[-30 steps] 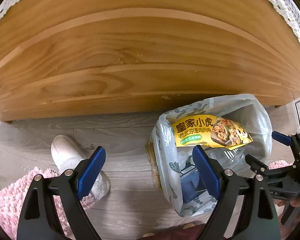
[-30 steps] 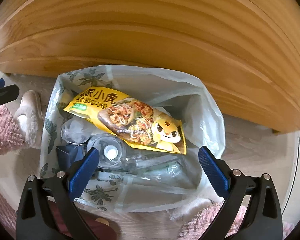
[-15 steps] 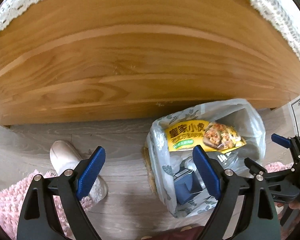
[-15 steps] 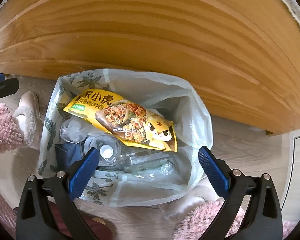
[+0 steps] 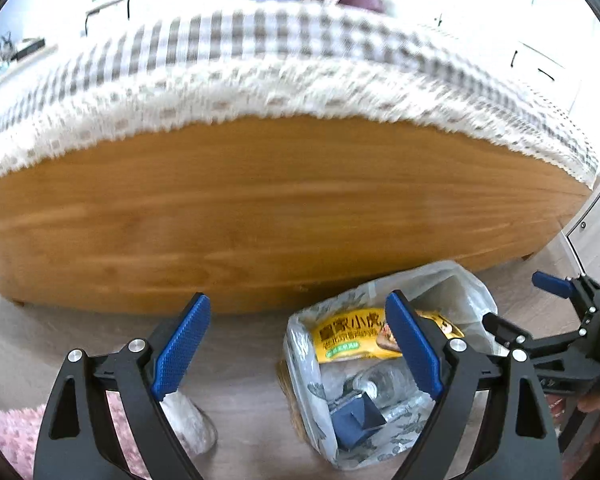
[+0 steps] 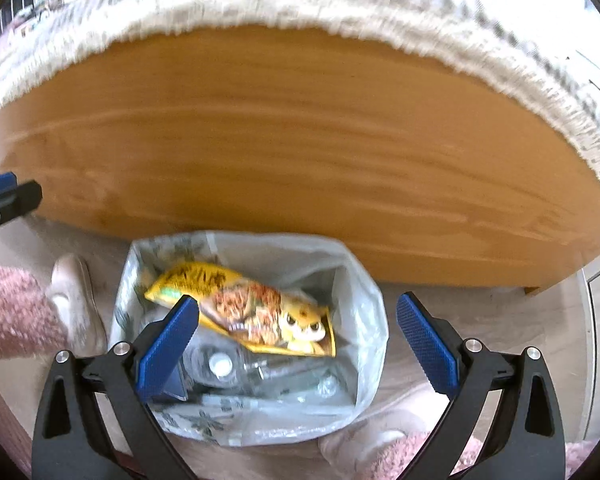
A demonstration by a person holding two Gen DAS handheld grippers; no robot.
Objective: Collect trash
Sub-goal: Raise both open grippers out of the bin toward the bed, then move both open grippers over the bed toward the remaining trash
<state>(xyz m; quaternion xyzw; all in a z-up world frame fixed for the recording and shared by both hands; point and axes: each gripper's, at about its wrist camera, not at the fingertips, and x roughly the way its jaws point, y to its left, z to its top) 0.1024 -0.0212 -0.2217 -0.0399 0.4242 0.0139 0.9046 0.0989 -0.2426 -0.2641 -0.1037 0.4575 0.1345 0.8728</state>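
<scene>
**Both sets of fingers spread wide and empty above the lined trash bin**

The biggest thing before me is the wooden bed frame (image 5: 268,216), filling the view from nine to three o'clock, with a lace-edged checked bedspread (image 5: 284,64) draped over its top at twelve o'clock. Blurred red and blue items lie far up on the bed; I cannot tell what they are.

Below the frame, on the grey wood floor (image 5: 240,400), stands the trash bin (image 6: 364,320), lined with a leaf-printed plastic bag. In my left view it sits at five o'clock; in my right view it is at six o'clock, between my fingers.

Inside the bin, a yellow snack wrapper (image 6: 256,308) lies on top, over clear plastic bottles (image 6: 220,364) and a dark blue carton (image 5: 356,416).

A pale slipper (image 6: 74,292) rests on the floor just beside the bin at nine o'clock in the right view, by a pink fluffy sleeve (image 6: 16,312).

My left gripper (image 5: 296,344) has its fingers wide apart, holding nothing. My right gripper (image 6: 296,344) is likewise fully spread and empty.
</scene>
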